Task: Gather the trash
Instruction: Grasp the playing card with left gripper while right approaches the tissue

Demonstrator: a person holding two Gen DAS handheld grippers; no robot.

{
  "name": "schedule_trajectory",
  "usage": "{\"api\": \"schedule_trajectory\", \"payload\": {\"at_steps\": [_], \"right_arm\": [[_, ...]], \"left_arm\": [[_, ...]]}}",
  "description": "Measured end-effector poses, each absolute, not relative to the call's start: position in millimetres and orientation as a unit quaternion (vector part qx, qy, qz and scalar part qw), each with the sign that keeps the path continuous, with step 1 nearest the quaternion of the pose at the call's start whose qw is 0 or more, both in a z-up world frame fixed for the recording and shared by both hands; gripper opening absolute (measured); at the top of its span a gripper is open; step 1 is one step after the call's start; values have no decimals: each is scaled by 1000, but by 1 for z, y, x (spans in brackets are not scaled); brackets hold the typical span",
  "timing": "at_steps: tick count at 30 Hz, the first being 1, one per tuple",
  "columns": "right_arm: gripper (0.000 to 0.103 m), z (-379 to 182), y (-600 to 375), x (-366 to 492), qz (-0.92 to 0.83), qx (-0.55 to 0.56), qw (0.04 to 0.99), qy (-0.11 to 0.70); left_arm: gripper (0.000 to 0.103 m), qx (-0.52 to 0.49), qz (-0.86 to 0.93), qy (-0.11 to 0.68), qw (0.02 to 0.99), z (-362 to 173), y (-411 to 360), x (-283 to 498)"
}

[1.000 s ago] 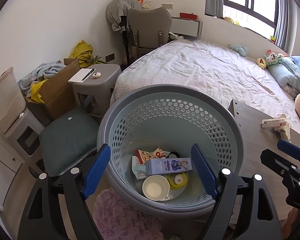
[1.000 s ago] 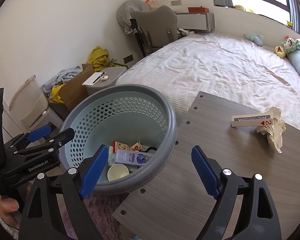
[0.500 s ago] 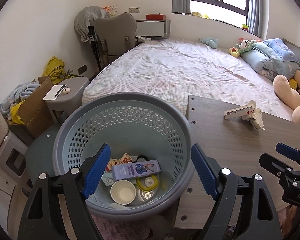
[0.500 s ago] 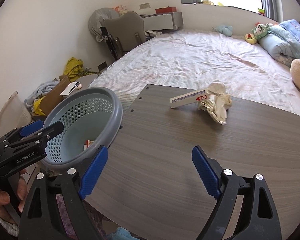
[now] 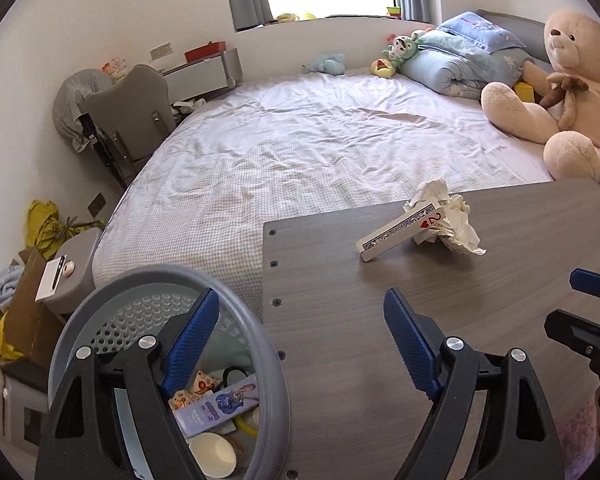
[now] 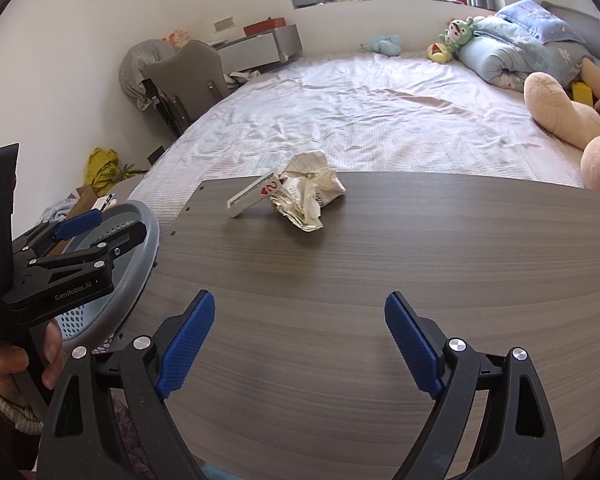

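Both my grippers are empty, fingers spread wide: right gripper (image 6: 300, 344) over the counter (image 6: 420, 264), left gripper (image 5: 300, 344) at the basket (image 5: 268, 344) rim. The crumpled paper (image 6: 308, 196) sits far across the counter, touching the card pack (image 6: 252, 196). I'm between pickups; next I reach forward and close on the paper.

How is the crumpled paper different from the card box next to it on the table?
The crumpled paper is a lumpy, wrinkled ball; the playing card box is flat-sided with straight edges. The paper is off-white with faint print; the box shows a red 2 and heart. The paper sits on the table; the box tilts, one end propped on the paper. Both are ungripped.
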State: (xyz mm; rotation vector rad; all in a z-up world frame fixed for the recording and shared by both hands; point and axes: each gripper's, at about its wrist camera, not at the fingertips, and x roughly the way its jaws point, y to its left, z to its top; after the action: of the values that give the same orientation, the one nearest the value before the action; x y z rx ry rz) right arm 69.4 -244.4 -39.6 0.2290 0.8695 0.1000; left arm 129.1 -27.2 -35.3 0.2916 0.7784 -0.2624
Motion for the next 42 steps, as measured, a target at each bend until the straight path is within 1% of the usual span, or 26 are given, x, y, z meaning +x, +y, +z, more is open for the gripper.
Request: {"api": "schedule_trajectory", "payload": {"at_steps": [11, 21, 34, 35, 36, 37, 39, 42], "right_arm": [[85, -42, -275, 94, 30, 126, 895, 426], [85, -37, -285, 106, 22, 127, 896, 424], [85, -38, -294, 107, 19, 135, 894, 426], [85, -37, -294, 107, 19, 135, 894, 426], [85, -37, -294, 107, 19, 135, 894, 426], [85, -37, -294, 107, 19, 135, 895, 426], [85, -37, -294, 107, 20, 135, 895, 426], [85, -37, -293, 106, 19, 137, 895, 425]], "left_arm": [[81, 179, -208, 433, 859, -64, -55, 201], [81, 237, -277, 435, 823, -82, -88, 217], [80, 242, -314, 431, 810, -85, -105, 227], [75, 241, -318, 433, 808, -85, -106, 227], [67, 242, -322, 435, 805, -86, -108, 226], [63, 242, -325, 437, 803, -87, -109, 225], [47, 240, -332, 442, 798, -88, -110, 222], [32, 229, -340, 447, 796, -87, -109, 216]]}}
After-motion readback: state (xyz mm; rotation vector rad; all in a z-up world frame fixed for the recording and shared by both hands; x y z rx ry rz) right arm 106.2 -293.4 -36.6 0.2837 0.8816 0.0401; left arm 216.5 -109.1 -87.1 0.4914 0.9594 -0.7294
